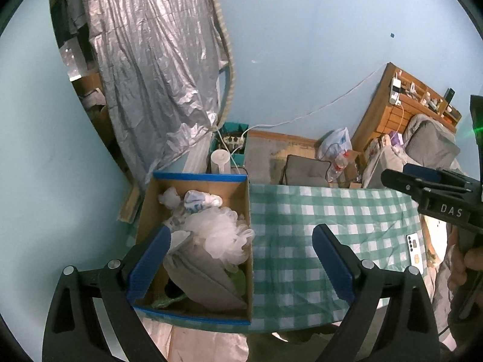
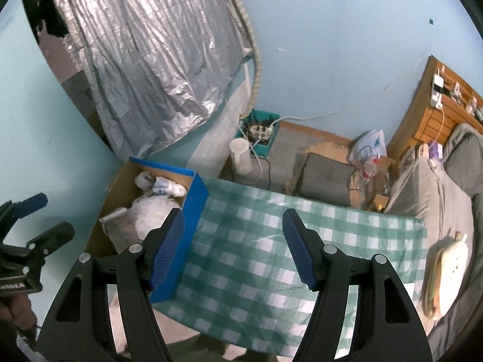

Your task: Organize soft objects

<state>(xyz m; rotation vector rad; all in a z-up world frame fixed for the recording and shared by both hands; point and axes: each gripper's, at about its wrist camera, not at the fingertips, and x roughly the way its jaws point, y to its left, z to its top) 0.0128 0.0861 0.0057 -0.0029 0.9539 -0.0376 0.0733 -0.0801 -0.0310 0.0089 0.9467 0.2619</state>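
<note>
Left claw (image 1: pixel 241 256) spread wide, nothing btwn its blue pads, hovering over the near edge of the blue-rimmed cardboard box (image 1: pixel 246 208) and the green-and-white checked cloth on the worktop (image 1: pixel 317 211). Right claw (image 2: pixel 232 250) about half open, also empty, above the cloth w/ box at its 9 o'clock. Soft stuff sits inside the box: white mesh bath pouf (image 1: pixel 223 235) mid-box, grey fabric bundle (image 1: pixel 205 280) at 6 o'clock, crumpled white plastic bags (image 1: pixel 193 199) at 12.
</note>
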